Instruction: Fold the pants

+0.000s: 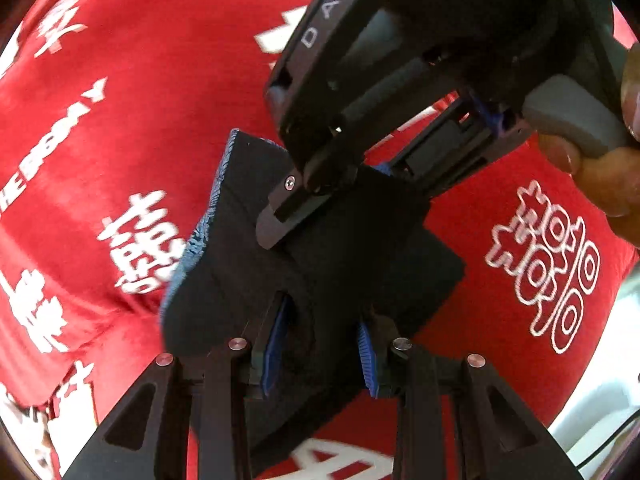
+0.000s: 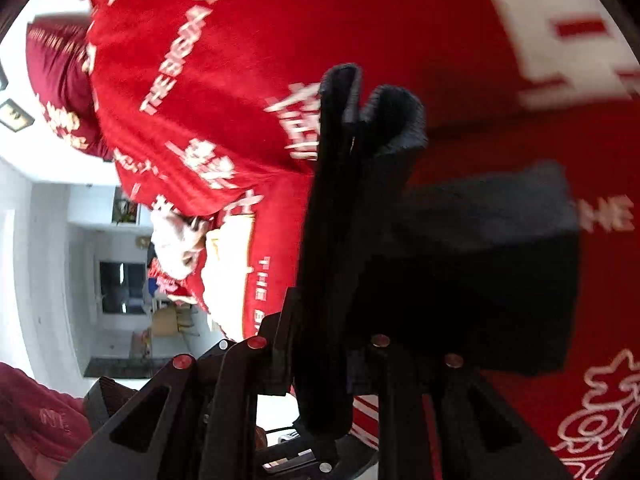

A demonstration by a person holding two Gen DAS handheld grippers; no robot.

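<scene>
White room behind a red printed cloth

I see the red cloth (image 2: 224,80) filling most of view; beside it, white walls (image 2: 44,216) and a dark window (image 2: 122,286).

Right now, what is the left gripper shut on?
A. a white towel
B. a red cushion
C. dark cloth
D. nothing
C: in the left wrist view the left gripper has dark cloth pinched between its blue-padded fingers, over the red printed fabric.

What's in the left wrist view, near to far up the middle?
Left claw → dark folded pants clamped in it → right claw gripping the same fabric → red printed cloth behind.
</scene>
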